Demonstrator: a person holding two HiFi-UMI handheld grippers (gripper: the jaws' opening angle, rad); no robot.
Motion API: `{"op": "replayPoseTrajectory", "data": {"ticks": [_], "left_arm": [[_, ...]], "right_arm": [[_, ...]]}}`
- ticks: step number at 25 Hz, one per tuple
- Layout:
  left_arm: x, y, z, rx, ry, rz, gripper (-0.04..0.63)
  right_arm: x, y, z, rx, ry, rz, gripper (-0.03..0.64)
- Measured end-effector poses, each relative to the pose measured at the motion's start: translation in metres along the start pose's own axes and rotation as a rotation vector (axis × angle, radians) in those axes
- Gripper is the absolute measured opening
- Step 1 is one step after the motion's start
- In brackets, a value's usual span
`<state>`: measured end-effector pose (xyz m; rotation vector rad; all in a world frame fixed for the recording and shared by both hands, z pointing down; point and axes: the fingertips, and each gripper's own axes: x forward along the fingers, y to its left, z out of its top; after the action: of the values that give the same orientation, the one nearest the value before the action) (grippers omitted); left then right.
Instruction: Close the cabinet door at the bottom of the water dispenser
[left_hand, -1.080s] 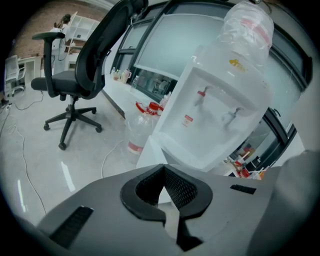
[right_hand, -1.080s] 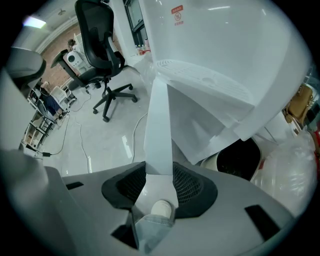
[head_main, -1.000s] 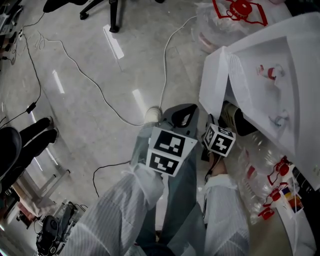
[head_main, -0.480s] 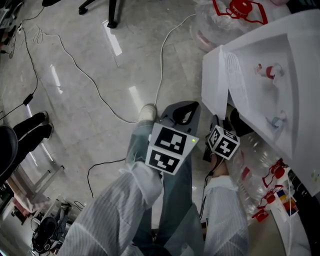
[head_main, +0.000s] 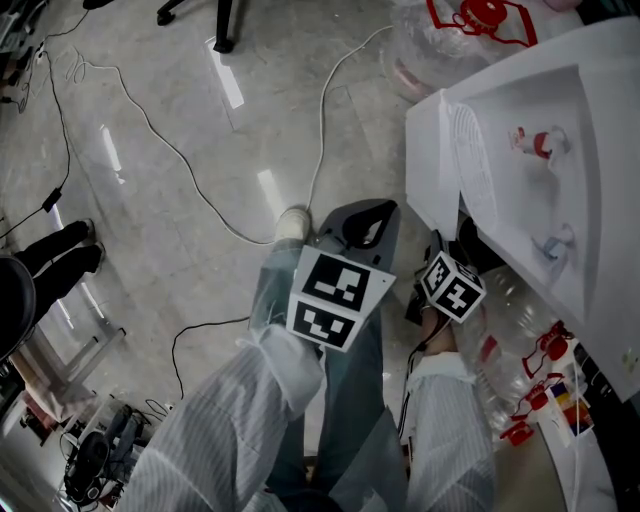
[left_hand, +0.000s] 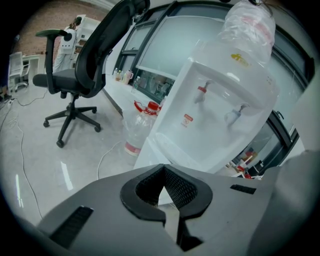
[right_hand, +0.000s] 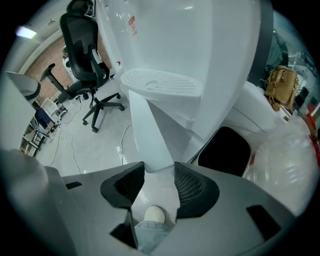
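The white water dispenser (head_main: 560, 150) stands at the right, and its bottom cabinet door (head_main: 430, 160) hangs open toward the floor. In the right gripper view the door's edge (right_hand: 150, 135) runs down between the two pads, which close on it. My right gripper (right_hand: 154, 175) is shut on that edge; in the head view its marker cube (head_main: 450, 285) sits just below the door. My left gripper (head_main: 372, 212) hovers beside it to the left, over my knee, apart from the door. The left gripper (left_hand: 162, 170) has its tips together, with nothing held.
A large water bottle (head_main: 440, 40) stands on the floor behind the dispenser, and clear bottles (head_main: 520, 370) are heaped to its right. Cables (head_main: 180, 160) cross the floor. An office chair (left_hand: 75, 75) stands farther off. Another person's legs (head_main: 60, 260) are at the left.
My right gripper's cube has slid a little to the right and down in the head view, staying at the door. The left gripper has hardly moved.
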<state>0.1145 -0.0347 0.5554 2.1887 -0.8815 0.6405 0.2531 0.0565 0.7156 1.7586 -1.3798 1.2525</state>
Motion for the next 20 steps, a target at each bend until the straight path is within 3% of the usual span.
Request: {"op": "replayPoseTrajectory", "data": {"ticks": [20], "left_arm": [[0.003,0.003,0.007,-0.009,-0.018,0.006,0.009]], "right_arm": [[0.001,-0.027,0.006,0.106,-0.050,-0.060,0.163]]}}
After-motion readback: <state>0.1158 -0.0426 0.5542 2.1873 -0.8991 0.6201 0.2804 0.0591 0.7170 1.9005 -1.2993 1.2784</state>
